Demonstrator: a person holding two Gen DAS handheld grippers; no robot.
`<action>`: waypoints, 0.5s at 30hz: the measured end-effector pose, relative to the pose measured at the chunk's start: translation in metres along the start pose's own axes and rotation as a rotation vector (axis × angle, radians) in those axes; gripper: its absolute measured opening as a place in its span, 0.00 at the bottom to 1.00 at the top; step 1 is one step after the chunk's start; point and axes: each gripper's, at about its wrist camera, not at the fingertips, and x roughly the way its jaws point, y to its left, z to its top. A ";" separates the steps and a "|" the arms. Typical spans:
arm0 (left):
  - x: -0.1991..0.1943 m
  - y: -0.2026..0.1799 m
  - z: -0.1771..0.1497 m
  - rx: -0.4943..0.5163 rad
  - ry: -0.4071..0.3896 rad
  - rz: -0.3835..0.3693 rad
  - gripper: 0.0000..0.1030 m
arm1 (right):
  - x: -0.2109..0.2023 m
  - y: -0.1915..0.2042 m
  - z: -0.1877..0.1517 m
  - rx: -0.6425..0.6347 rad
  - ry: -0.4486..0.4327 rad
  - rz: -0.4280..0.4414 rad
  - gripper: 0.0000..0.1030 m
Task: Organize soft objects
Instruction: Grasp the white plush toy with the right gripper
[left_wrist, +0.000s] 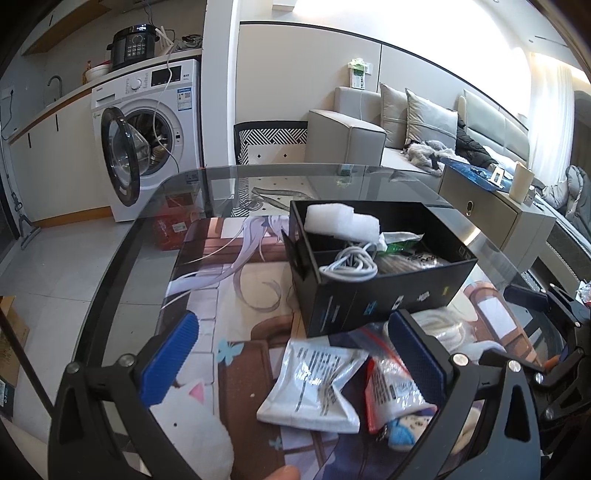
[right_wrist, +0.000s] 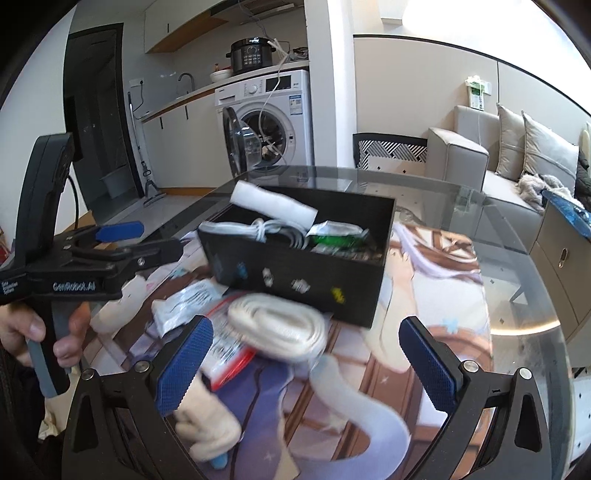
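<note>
A black box (left_wrist: 373, 295) (right_wrist: 303, 269) stands on the printed mat and holds white foam (left_wrist: 343, 218), a coiled white cable (left_wrist: 351, 264) and a green packet (right_wrist: 334, 236). In front of it lie a white pouch (left_wrist: 314, 387), a red-edged zip bag (left_wrist: 391, 387), a coiled cream strap (right_wrist: 280, 325) and a white plush (left_wrist: 192, 432). My left gripper (left_wrist: 291, 354) is open and empty above the pouch. My right gripper (right_wrist: 306, 365) is open and empty, just short of the strap. A cream plush (right_wrist: 208, 424) lies under its left finger.
The glass table's curved edge (left_wrist: 122, 258) runs at left. A washing machine (left_wrist: 147, 136) with open door stands behind, a sofa (left_wrist: 369, 133) at the back right, and a cabinet (left_wrist: 495, 206) at right. The left gripper also shows in the right wrist view (right_wrist: 122, 240).
</note>
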 end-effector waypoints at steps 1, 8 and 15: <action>-0.001 0.001 -0.003 -0.002 0.000 0.002 1.00 | -0.001 0.001 -0.003 0.001 0.001 0.002 0.99; -0.006 0.002 -0.014 -0.010 0.006 0.011 1.00 | -0.002 0.015 -0.022 0.013 0.031 0.049 0.99; -0.006 0.001 -0.017 -0.015 0.013 0.009 1.00 | 0.004 0.029 -0.033 -0.009 0.064 0.074 0.99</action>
